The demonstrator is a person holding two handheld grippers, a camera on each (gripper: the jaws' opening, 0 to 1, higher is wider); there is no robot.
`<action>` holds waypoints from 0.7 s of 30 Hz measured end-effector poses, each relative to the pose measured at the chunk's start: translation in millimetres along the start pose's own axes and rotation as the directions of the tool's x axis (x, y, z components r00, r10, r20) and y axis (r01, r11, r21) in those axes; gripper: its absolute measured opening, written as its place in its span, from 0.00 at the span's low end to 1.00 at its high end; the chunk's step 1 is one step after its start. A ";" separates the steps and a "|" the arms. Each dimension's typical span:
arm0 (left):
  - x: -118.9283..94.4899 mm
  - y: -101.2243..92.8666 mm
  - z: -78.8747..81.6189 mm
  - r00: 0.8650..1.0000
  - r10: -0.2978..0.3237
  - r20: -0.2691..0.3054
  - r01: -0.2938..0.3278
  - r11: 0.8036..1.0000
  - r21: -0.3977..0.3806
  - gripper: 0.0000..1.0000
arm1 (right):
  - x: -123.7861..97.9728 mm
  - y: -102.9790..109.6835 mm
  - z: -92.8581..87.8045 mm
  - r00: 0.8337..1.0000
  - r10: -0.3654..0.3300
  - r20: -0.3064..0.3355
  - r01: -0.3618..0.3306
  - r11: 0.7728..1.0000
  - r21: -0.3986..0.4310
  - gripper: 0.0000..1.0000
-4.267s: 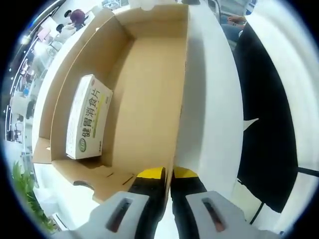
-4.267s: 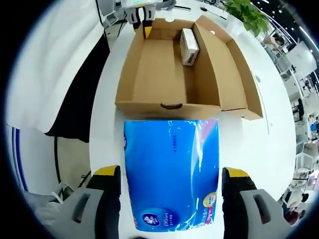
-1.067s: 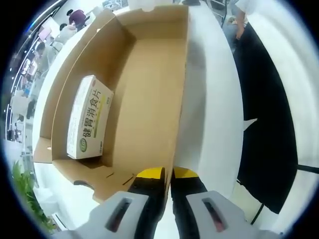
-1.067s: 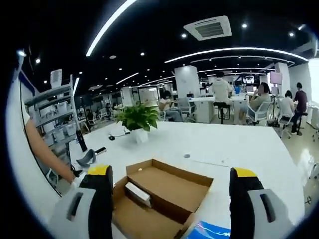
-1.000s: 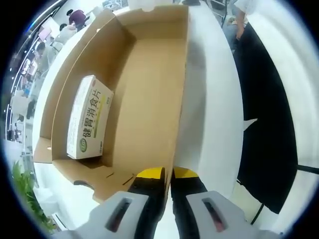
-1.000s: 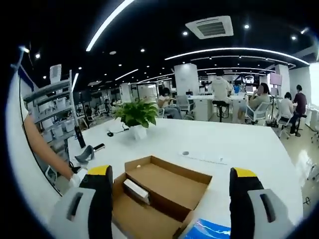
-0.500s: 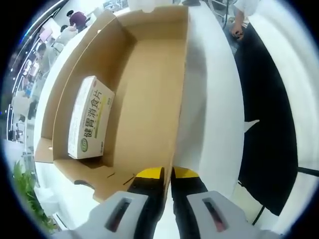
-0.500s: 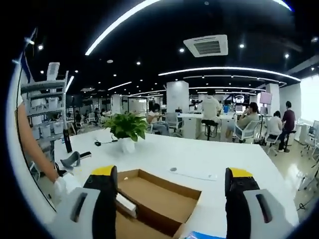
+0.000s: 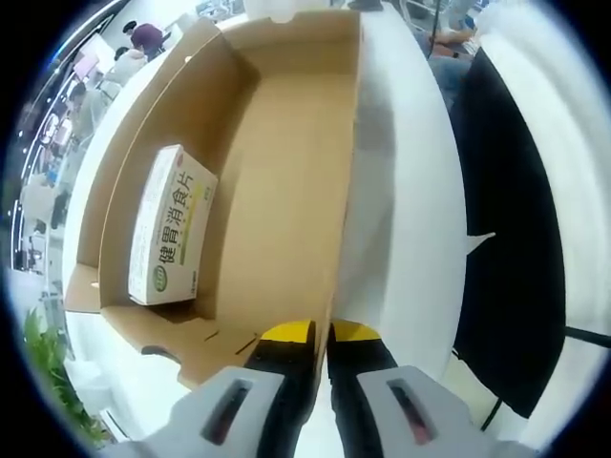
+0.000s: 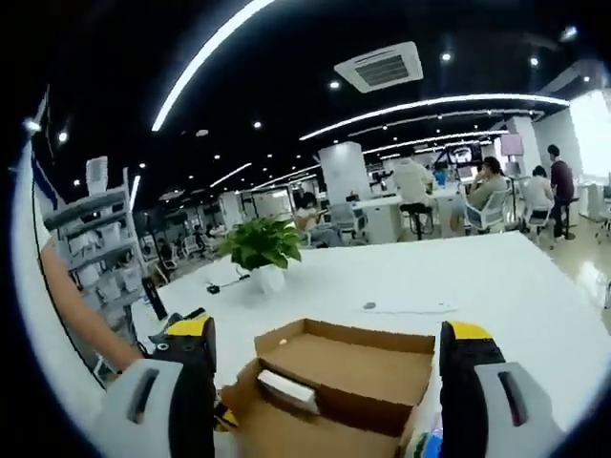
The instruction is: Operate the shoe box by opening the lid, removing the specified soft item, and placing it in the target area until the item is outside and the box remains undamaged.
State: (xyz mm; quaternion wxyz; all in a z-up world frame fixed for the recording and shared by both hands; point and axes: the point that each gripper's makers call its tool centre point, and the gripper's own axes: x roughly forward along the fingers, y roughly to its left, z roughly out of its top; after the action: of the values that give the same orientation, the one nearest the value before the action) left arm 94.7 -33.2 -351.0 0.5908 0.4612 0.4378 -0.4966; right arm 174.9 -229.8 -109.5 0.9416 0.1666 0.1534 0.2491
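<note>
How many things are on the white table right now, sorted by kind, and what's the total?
Cardboard box: 1
Medicine carton inside the box: 1
Blue tissue pack, just a corner showing: 1
Potted plant: 1
Flat white sheet beyond the box: 1
Total: 5, not counting small dark items near the plant that are too small to tell.

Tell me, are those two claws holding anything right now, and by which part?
The left gripper is clamped on the cardboard box, gripping the rim of its side wall. The right gripper is open and holds nothing.
</note>
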 end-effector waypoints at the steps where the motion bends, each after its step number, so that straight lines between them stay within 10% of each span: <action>1: 0.0 0.0 0.0 1.000 -0.001 0.000 0.001 1.000 0.000 0.05 | 0.8 3.8 2.3 0.999 0.025 0.030 -0.026 0.999 0.036 1.00; 3: -0.1 0.5 0.0 1.000 -0.009 0.005 0.009 1.000 -0.010 0.05 | 1.6 6.6 10.8 0.991 0.043 0.125 -0.055 0.994 0.091 1.00; 5: 0.0 1.8 0.3 1.000 -0.019 0.018 0.020 0.998 -0.058 0.05 | 1.3 -3.3 14.3 0.983 -0.019 0.184 0.024 0.999 -0.025 1.00; 15: -0.8 0.1 1.1 1.000 -0.015 0.022 0.016 1.000 -0.018 0.04 | 14.4 -14.0 -9.8 0.992 -0.103 0.078 0.107 0.993 -0.055 0.99; 21: -1.1 0.3 0.8 1.000 -0.006 0.022 0.006 1.000 -0.005 0.04 | 18.7 -10.3 -21.9 0.988 -0.154 0.014 0.155 0.982 -0.109 0.76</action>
State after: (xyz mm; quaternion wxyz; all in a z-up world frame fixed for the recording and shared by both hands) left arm 94.9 -33.8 -349.8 0.5953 0.4527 0.4339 -0.5024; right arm 186.6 -223.3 -137.1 0.9662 0.1028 0.1496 0.1828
